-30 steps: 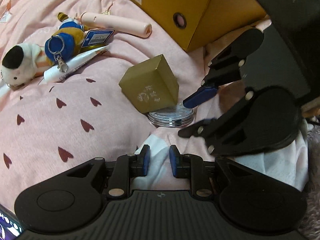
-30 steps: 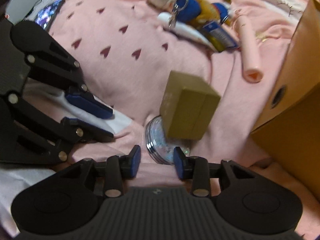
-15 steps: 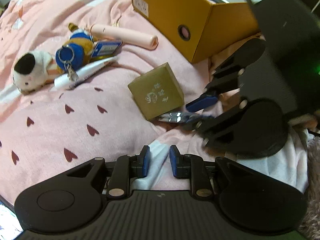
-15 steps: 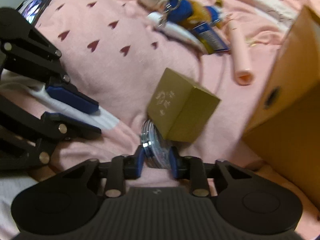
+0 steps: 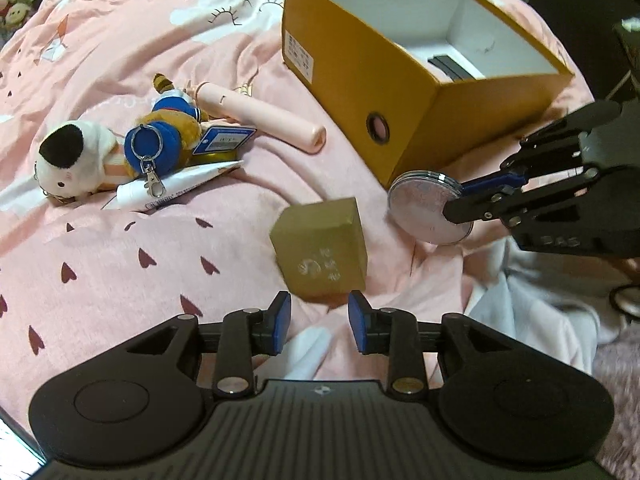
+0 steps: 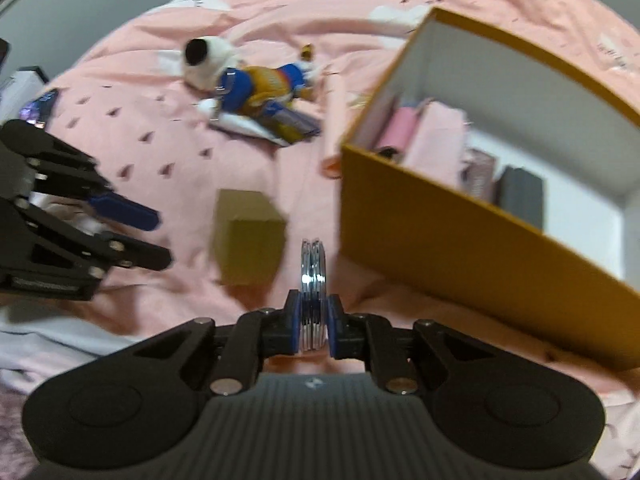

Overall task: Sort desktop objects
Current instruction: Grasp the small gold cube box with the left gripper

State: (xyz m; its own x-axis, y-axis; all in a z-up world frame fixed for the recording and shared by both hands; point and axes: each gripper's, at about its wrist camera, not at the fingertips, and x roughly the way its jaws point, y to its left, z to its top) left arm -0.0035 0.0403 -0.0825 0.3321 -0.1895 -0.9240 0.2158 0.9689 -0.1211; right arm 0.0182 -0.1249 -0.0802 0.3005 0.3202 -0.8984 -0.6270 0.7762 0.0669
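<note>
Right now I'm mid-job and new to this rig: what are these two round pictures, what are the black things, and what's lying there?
Each picture comes from a camera on a hand-held tool, looking along its two blue-tipped fingers. A person carries one tool in each hand; there is no robot arm. The right tool is shut on a round clear case, held on edge off the pink bedspread; the left view shows it from the side. The left tool stands open, its jaws just widened, with nothing between them, just short of a small gold box. Further off lie a plush toy, a white tube and a pink stick. The open yellow box already holds some things.
</note>
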